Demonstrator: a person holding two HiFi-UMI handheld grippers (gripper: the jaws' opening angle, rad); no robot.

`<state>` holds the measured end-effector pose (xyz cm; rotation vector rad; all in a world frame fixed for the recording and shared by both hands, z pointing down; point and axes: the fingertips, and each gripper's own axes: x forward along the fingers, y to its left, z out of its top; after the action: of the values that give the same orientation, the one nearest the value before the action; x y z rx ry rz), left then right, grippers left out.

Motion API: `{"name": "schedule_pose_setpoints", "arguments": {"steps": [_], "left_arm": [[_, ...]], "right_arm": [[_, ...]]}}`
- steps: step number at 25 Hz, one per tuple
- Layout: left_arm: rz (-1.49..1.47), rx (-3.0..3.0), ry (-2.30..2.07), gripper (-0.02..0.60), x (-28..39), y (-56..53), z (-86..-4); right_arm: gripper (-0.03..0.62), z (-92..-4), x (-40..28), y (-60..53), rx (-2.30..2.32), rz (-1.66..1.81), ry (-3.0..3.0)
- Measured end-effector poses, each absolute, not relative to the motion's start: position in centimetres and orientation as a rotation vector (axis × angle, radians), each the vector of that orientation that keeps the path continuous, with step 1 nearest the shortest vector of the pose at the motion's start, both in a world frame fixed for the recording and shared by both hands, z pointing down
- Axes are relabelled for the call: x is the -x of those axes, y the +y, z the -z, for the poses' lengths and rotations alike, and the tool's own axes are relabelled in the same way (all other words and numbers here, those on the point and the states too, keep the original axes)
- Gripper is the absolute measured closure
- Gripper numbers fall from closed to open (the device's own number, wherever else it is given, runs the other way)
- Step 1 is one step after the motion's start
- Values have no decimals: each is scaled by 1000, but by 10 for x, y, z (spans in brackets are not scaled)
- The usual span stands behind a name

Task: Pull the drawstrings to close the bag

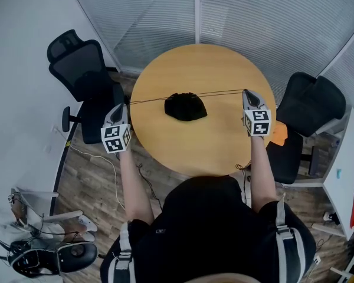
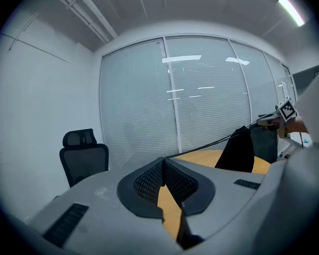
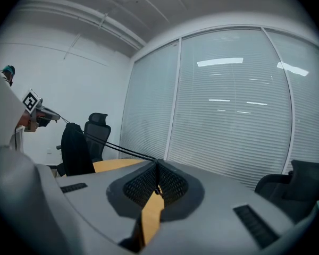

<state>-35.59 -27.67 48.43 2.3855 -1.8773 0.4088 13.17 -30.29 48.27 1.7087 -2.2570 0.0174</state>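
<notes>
The bag [image 1: 185,106] sits near the middle of the round bench [image 1: 200,152], between your two tongs and roughly in line with them. Your left tongs [image 1: 124,105] are out at the bench's left edge and your right tongs [image 1: 246,92] at its right edge, each well apart from the bag.

A drawstring [image 1: 150,100] runs taut from the bag's top to each side, straight into the tips of the tongs.

In the left gripper view, your left tongs [image 2: 163,164] are closed tight, with the drawstring [image 2: 202,145] pinched where the pads meet. The cord leads off to the right to the bag [image 2: 239,150], which stands dark and tall above the bench top. Your right tongs [image 2: 274,121] show beyond it.

In the right gripper view, your right tongs [image 3: 157,170] are likewise clamped on the drawstring [image 3: 106,144]. Two strands run side by side, leftwards, to the bag [image 3: 74,150], with your left tongs [image 3: 42,113] past it.

By count there is one bag, one bench and two tongs, with a drawstring pulled out on each side. There are also two black chairs, one [image 1: 82,69] off the bench's left side and one [image 1: 310,105] off its right.
</notes>
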Motion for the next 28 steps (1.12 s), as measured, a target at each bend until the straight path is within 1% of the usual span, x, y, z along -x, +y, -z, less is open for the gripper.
{"name": "schedule_pose_setpoints", "arguments": {"steps": [5, 28], "left_arm": [[-367, -2362, -1852, 568, 355, -277, -490], [-402, -2350, -1827, 568, 350, -275, -501]], "right_arm": [[539, -488, -138, -302, -1734, -40, -2240], [539, -498, -147, -296, -1716, -3, -2166]]}}
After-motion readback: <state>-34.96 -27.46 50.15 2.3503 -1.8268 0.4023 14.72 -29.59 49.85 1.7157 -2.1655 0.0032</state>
